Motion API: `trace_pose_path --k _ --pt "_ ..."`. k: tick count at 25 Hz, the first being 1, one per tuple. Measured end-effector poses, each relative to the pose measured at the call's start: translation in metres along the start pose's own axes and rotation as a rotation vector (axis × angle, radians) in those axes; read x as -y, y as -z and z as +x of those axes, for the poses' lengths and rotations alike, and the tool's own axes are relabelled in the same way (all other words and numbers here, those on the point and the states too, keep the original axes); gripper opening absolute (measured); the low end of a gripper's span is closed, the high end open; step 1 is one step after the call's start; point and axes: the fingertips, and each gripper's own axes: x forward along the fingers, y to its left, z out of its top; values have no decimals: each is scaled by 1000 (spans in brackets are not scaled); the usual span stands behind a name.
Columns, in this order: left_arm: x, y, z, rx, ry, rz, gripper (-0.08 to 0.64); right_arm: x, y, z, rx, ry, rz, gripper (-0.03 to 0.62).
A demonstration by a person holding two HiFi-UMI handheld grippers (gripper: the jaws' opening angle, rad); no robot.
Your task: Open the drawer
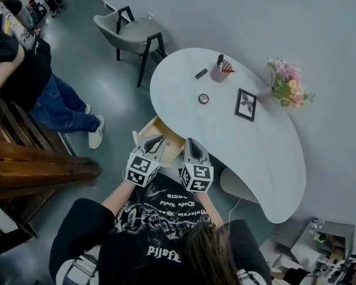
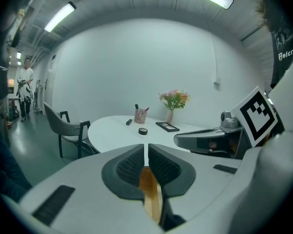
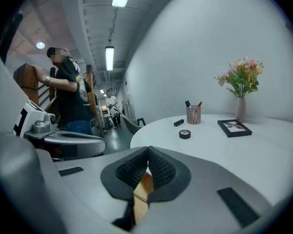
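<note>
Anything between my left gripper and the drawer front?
Nothing visible. The left gripper sits right at the open wooden drawer, with only wood showing beneath its nearly closed jaws.

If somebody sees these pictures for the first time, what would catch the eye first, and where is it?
First, the big white curved table, with pink and yellow flowers at its edge by the wall. Then the wooden drawer, pulled out from the table's edge nearest the person, with the left claw and the right claw side by side over it, both closed.
</note>
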Motion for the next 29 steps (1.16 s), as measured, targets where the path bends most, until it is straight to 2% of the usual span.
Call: trace_pose_path --k 4,11,16,21,29 --pt "-3 -4 -2 20 8 -5 23 -4 -1 1 -1 -5 -4 26" --pt "-8 -6 -3 29 24 -13 23 -7 0 4 -6 5 -17 26" --pt "-9 -6 -4 25 22 -2 22 -8 3 5 -3 0 13 26" --pt "-7 -3 -3 18 26 18 23 -9 6 4 -11 3 -4 26" --pt "-11 -4 -4 27 19 8 23 -8 5 4 -10 10 -22 26"
